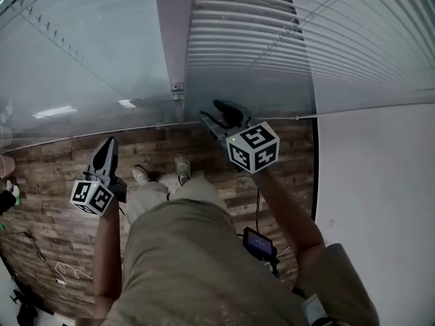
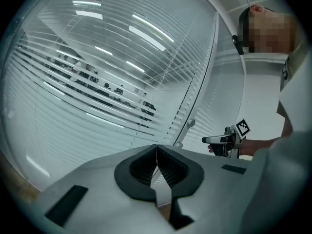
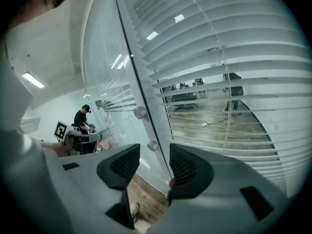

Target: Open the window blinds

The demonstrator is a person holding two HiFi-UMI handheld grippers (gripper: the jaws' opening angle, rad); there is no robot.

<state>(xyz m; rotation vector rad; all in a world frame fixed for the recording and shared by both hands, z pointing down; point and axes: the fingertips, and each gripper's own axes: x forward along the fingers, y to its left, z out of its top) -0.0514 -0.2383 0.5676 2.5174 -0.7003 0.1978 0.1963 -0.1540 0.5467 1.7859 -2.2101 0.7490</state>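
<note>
**Glass and slats ahead, free air between**

The right gripper (image 1: 216,113), its jaws apart with nothing between them, is close to the white horizontal-slat blinds (image 1: 251,39). A grey vertical frame post (image 1: 173,32) with round metal studs (image 3: 140,112) stands just to its left. The left gripper (image 1: 109,145), jaws together, faces a clear glass panel (image 1: 81,53). A white wall (image 1: 380,195) closes the right side. The air between the grippers is free.
</note>
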